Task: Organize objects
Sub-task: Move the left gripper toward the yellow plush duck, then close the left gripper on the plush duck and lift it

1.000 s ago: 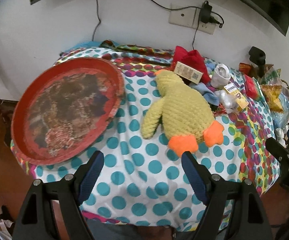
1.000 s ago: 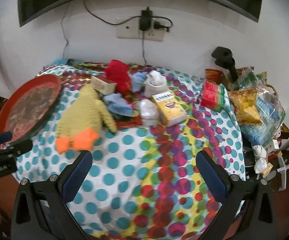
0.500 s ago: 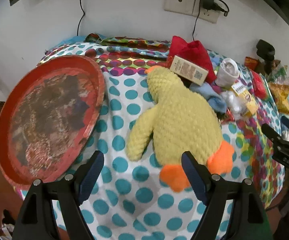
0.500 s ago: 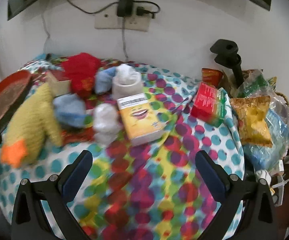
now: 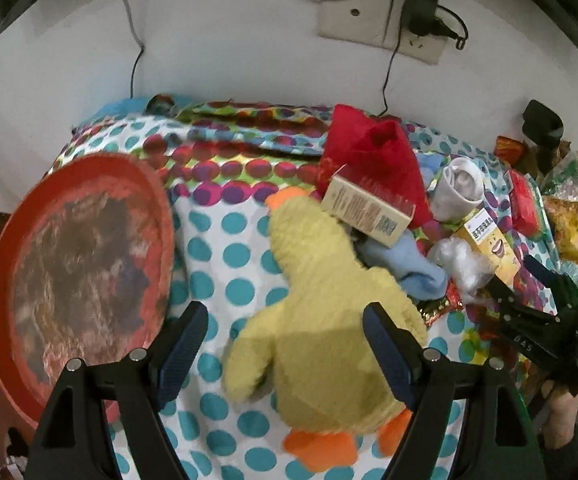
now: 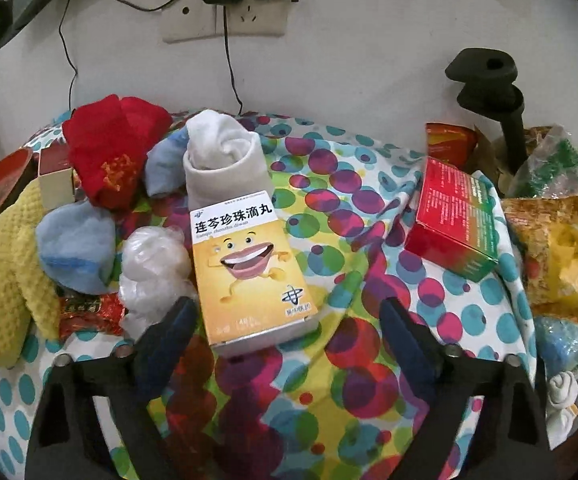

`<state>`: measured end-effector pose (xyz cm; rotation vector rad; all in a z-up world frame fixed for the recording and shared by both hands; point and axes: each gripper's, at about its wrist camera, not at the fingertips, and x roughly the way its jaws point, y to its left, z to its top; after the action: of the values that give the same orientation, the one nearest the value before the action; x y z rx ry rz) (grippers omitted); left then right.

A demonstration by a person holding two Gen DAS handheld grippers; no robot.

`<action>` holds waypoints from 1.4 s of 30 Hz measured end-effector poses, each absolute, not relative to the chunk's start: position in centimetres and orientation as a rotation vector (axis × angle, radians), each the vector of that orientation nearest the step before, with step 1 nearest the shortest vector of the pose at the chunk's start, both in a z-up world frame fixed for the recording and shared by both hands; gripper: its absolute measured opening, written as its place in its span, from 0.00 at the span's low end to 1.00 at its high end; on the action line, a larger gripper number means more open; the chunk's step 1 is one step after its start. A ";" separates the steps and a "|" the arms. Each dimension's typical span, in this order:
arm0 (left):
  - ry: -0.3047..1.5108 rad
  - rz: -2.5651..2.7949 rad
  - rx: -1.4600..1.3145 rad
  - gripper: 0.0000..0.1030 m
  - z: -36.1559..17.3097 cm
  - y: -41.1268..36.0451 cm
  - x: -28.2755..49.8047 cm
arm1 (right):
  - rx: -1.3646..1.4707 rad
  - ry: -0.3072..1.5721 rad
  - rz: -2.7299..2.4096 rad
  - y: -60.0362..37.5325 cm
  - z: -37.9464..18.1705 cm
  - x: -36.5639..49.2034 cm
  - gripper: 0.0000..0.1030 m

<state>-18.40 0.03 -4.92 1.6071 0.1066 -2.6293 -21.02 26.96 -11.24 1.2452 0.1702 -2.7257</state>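
Note:
A yellow plush duck [image 5: 329,300] with orange feet lies on the dotted cloth, right of a round red tray [image 5: 81,272]. My left gripper [image 5: 285,340] hangs open over the duck's lower body, with a finger on either side. A yellow medicine box [image 6: 249,268] with a cartoon face lies flat on the cloth. My right gripper [image 6: 287,328] straddles its near end. Its jaws are closing, and the pads stand clear of the box on both sides. The right gripper [image 5: 523,280] also shows at the right edge of the left wrist view.
Around the yellow box lie a rolled white sock [image 6: 221,160], a crumpled plastic wad [image 6: 153,272], blue socks [image 6: 77,252], a red cloth [image 6: 113,160] and a tan box [image 5: 369,212]. A red-green box [image 6: 457,220], snack bags [image 6: 557,248] and a black stand [image 6: 489,80] crowd the right.
Both grippers have moved forward and down. The left one now stands over the duck. The right one has reached the yellow box, and its jaws have narrowed.

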 end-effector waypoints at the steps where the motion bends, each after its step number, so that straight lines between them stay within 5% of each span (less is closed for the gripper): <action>1: 0.089 -2.620 1.616 0.80 -5.1 0.2 -18.7 | 1.261 0.157 -2.705 27.0 -11.4 -21.2 0.73; 9: 0.165 -2.622 1.633 0.80 -6.4 1.3 -20.4 | 1.232 0.062 -2.664 27.3 -11.5 -21.3 0.55; 19: 0.343 -2.563 1.664 0.80 -8.7 1.0 -22.5 | 1.267 0.044 -2.636 27.4 -11.2 -21.7 0.57; 28: 0.090 -2.650 1.635 0.79 -9.1 2.7 -22.8 | 1.279 0.056 -2.635 27.2 -11.4 -21.7 0.59; 32: 0.046 -2.689 1.632 0.54 -8.5 2.9 -22.8 | 1.288 0.051 -2.642 27.3 -11.4 -21.8 0.59; 42: 0.024 -2.737 1.607 0.47 -6.8 2.4 -21.6 | 1.293 0.063 -2.643 27.4 -11.4 -21.9 0.61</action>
<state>-21.59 2.45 -6.82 1.6071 0.0241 -2.7367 -21.95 27.39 -11.35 1.2927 0.0631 -2.6425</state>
